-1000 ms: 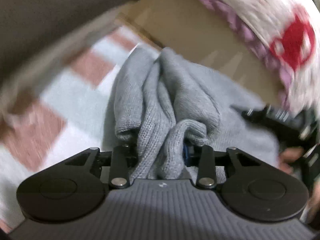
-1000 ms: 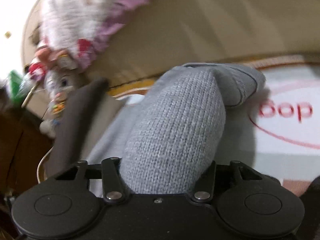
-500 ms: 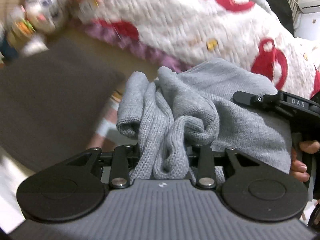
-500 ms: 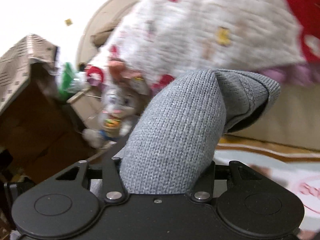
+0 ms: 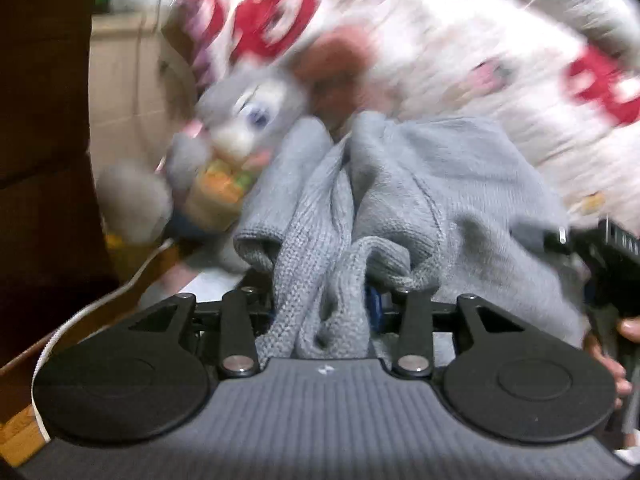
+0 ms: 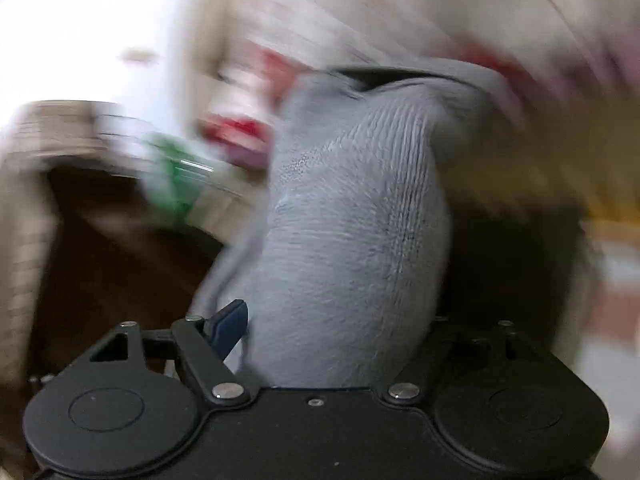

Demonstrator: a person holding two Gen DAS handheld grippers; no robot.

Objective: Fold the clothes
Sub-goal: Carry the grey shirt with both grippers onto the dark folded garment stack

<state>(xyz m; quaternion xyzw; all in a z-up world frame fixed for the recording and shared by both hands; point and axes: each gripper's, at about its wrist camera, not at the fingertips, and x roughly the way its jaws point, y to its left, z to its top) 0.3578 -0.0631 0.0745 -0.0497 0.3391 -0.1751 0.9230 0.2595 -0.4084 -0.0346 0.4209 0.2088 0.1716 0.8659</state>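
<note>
While both views are smeared by blur, the grey knit sweater [image 5: 400, 200] fills the middle of each. The left gripper [image 5: 320, 308] is clamped on a bunched fold of it, cloth squeezed between the two arms. In the right wrist view the right gripper [image 6: 332, 344] has the sweater [image 6: 352, 240] bulging up between its arms, one blue pad [image 6: 228, 328] bare at the left; I cannot tell whether it pinches. A grey plush rabbit [image 5: 236, 128] sits far left, just beside the sweater, with a white blanket with red prints [image 5: 460, 52] behind. The right hand [image 5: 608, 360] shows at the right edge.
</note>
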